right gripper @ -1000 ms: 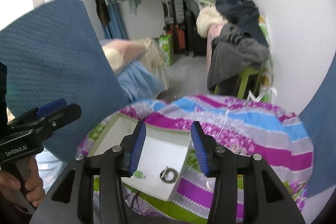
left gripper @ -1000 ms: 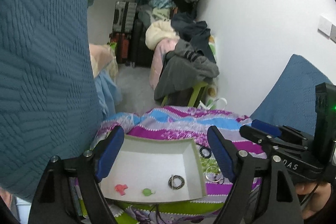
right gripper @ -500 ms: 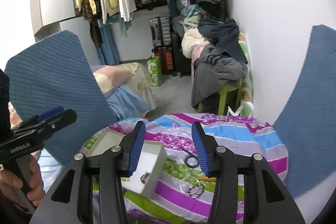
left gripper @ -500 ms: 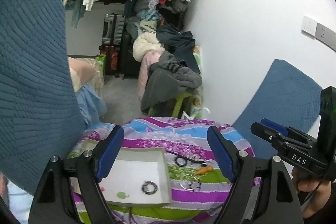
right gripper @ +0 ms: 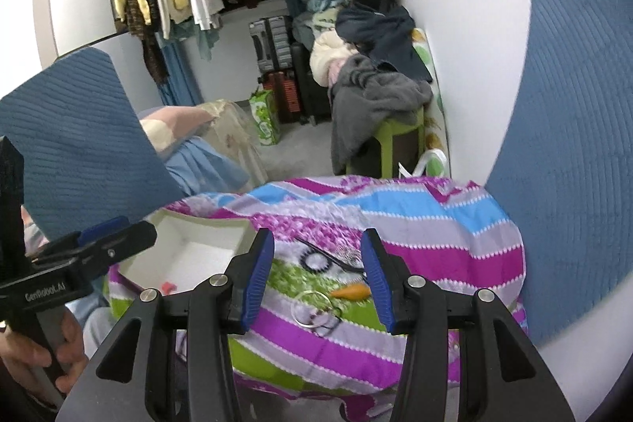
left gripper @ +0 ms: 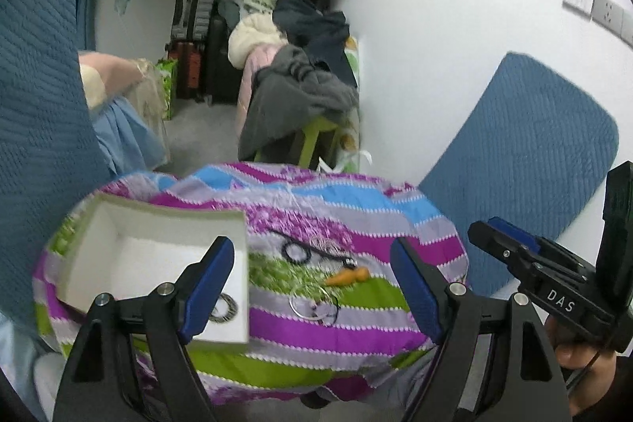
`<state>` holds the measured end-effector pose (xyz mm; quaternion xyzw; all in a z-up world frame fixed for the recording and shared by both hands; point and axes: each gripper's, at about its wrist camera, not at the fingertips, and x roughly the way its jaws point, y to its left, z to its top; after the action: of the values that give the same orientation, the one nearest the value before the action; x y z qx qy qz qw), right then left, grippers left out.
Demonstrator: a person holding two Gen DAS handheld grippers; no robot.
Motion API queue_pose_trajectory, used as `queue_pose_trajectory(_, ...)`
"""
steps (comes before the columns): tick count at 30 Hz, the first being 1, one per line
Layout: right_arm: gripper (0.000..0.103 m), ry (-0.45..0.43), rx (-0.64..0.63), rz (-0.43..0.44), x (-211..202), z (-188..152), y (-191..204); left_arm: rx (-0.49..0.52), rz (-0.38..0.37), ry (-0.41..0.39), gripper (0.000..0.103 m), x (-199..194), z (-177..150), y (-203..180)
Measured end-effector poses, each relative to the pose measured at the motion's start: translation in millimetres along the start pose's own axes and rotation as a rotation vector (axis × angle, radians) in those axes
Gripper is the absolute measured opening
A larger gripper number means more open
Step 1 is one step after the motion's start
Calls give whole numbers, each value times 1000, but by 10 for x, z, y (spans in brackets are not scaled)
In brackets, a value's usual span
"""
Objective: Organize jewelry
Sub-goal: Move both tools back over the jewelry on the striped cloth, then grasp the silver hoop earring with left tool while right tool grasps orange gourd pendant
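White box is partly hidden by my left tongs, wide and empty. My right tongs are half open, empty, above blurry rings.

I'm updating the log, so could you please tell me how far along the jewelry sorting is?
Partly done: a dark ring and a red piece lie in the white box. Both hand-held grippers are empty. The orange piece, black loop and silver rings remain on the striped cloth.

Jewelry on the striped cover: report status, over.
Left gripper and right gripper both open, empty. Orange clip, silver ring, black band loose on the cover beside the white box. Nothing in the way.
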<state>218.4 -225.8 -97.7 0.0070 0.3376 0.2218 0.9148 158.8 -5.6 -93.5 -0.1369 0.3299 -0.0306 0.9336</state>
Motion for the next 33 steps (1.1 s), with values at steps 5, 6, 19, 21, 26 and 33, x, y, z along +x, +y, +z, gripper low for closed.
queue_pose_trajectory(5, 43, 33, 37, -14, 169, -247, -259, -1, -6, 50, 81, 277, -251, -144)
queue_pose_trajectory(6, 43, 43, 45, -20, 212, -302, -312, -2, -5, 56, 81, 314, -282, -156)
queue_pose_trajectory(19, 43, 145, 66, -22, 743, -665, -599, -33, 16, 144, 80, 987, -738, -143)
queue_pose_trajectory(21, 43, 163, 63, -24, 871, -708, -644, -33, 20, 160, 80, 1091, -807, -142)
queue_pose_trajectory(26, 43, 198, 52, -14, 1173, -776, -740, -60, 25, 223, 80, 1432, -955, -94)
queue_pose_trajectory(33, 43, 253, 41, 14, 1636, -849, -907, -21, 83, 265, 81, 1791, -1126, -90)
